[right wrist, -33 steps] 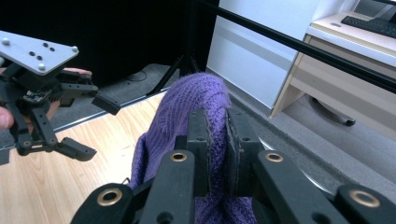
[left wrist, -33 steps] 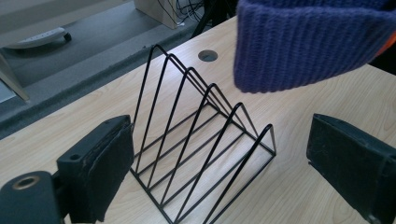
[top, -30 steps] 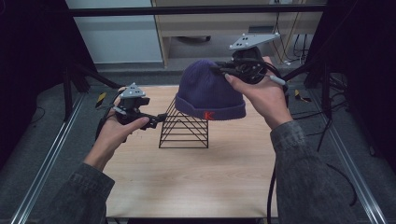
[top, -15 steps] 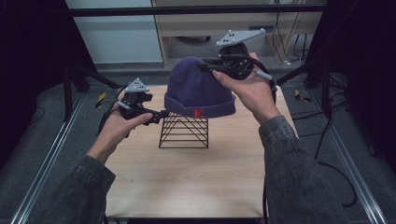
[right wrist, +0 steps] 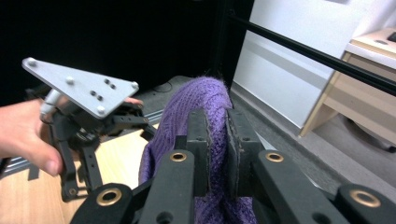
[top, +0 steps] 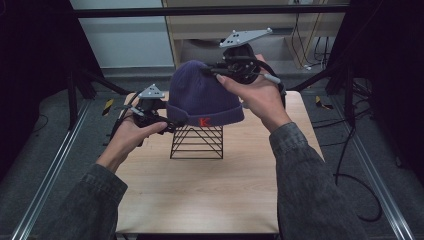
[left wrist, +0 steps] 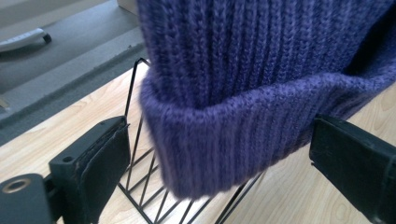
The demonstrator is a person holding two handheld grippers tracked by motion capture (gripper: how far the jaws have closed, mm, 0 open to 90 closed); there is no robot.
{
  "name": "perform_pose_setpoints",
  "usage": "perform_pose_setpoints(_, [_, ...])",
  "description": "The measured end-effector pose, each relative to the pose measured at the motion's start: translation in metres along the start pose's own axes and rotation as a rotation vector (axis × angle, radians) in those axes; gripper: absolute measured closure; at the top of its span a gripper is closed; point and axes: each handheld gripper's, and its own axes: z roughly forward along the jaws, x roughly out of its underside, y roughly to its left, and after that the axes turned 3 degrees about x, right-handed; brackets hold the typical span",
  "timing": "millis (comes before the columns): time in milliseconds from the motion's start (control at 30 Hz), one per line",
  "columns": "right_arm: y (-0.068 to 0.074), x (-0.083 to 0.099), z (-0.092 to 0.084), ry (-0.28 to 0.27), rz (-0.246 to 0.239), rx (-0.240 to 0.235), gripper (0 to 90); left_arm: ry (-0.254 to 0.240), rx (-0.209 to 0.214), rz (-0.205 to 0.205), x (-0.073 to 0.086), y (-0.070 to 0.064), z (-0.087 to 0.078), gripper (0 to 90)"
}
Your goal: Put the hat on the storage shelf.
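A purple knitted beanie (top: 200,97) with a small red mark on its cuff hangs over a black wire rack (top: 196,142) on the wooden table (top: 200,200). My right gripper (top: 207,70) comes in from the right at the crown. In the right gripper view the right gripper (right wrist: 217,130) is shut on a fold of the beanie (right wrist: 196,102). My left gripper (top: 172,125) sits at the cuff's left side. In the left gripper view the left gripper (left wrist: 219,172) stands open, its jaws wide apart, with the cuff of the beanie (left wrist: 243,93) hanging between them above the rack (left wrist: 140,154).
A wooden cabinet (top: 200,30) and a white wall panel (top: 130,40) stand behind the table. Black frame bars (top: 210,10) cross overhead and slant down at both sides. Metal rails (top: 50,175) run along the floor, and cables (top: 350,165) trail at the right.
My right gripper has carried the beanie to the left, over the rack and toward the left gripper. The cuff now reaches between the left jaws. The left hand has hardly moved.
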Motion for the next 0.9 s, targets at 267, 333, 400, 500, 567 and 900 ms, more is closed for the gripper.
perform_pose_setpoints(267, [0.004,0.0,0.014,0.022,-0.02,-0.011,81.3,0.036,0.014,0.032,0.004,0.003,0.003,53.3])
perform_pose_setpoints(333, [0.002,0.001,0.016,0.026,-0.019,-0.003,81.2,0.034,-0.021,0.016,0.003,0.004,0.003,57.5])
perform_pose_setpoints(400, [0.0,0.003,0.017,0.036,-0.018,0.012,81.1,0.027,-0.039,0.006,0.003,0.004,0.003,58.6])
perform_pose_setpoints(500, [-0.006,0.006,0.019,0.042,-0.004,0.025,81.1,0.026,-0.061,-0.013,0.003,0.005,0.002,60.5])
perform_pose_setpoints(567, [-0.01,0.009,0.021,0.04,0.009,0.028,81.1,0.029,-0.065,-0.01,0.002,0.006,0.002,60.7])
perform_pose_setpoints(900, [-0.019,0.022,0.034,0.057,0.044,0.03,80.9,0.045,-0.109,-0.024,0.008,0.013,0.002,59.9])
